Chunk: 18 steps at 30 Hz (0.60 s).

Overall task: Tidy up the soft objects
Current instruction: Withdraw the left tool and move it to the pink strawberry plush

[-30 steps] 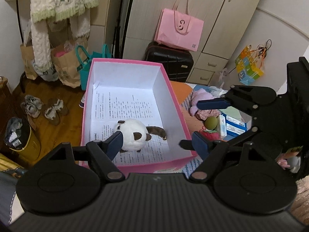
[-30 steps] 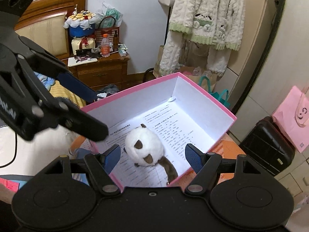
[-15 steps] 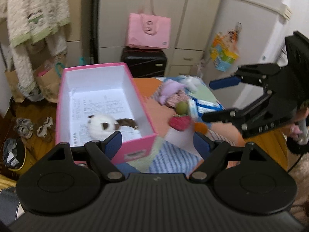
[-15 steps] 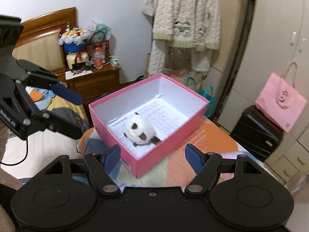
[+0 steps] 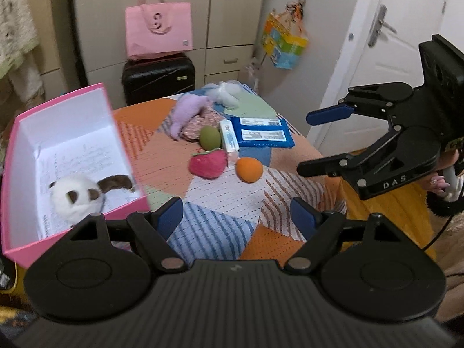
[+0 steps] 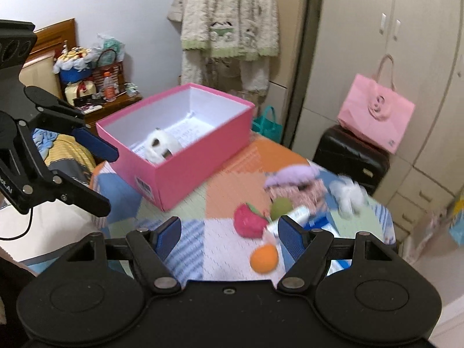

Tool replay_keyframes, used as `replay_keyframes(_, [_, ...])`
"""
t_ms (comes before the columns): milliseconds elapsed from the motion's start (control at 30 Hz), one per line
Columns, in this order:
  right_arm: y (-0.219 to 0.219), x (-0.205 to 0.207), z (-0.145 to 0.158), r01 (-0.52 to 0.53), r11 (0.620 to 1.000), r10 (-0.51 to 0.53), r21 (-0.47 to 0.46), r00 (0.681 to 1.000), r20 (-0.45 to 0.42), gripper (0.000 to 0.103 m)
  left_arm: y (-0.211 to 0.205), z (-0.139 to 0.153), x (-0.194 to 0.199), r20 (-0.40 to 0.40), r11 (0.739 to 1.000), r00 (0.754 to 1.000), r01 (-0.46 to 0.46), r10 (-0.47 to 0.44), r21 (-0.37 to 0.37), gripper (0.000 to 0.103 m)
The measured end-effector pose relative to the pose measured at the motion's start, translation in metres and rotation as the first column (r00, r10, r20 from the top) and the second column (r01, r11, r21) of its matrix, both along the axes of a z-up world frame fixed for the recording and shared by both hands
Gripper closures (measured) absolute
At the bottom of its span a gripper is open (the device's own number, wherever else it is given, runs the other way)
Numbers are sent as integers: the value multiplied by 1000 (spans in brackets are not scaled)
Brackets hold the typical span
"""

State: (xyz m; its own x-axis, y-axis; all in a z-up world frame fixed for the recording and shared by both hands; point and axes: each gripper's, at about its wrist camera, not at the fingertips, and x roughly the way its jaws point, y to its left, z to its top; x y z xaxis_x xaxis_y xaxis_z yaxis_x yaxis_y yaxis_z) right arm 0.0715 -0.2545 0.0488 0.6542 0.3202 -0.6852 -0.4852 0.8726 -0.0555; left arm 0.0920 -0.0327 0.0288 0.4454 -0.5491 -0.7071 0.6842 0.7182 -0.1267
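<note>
A pink box stands on the patchwork table; a white plush with brown patches lies inside it. On the table lie a red strawberry plush, an orange ball, a green ball, a purple plush and a white plush. My left gripper is open and empty, right of the box. My right gripper is open and empty above the table.
A blue packet and a white tube lie by the soft toys. A black suitcase with a pink bag stands behind the table. Wardrobe doors, hanging fleece clothes and a door surround it.
Both grippers have pulled back from over the box and swung right toward the soft toys on the table. The white plush stays in the box.
</note>
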Motion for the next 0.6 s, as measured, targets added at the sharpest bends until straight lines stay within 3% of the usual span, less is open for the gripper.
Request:
replay_keyframes(200, [-26, -3, -48, 39, 998, -38, 49, 999, -23, 25, -29, -28, 6, 54, 1000, 998, 17, -16, -9, 22])
replay_keyframes(433, [-53, 10, -106, 118, 978, -118, 171, 993, -13, 25, -60, -57, 15, 225, 1000, 974, -6, 2, 17, 23])
replay_keyframes(600, [-51, 22, -137, 148, 977, -155, 155, 987, 39, 25, -79, -74, 31, 291, 998, 956, -51, 40, 29, 23])
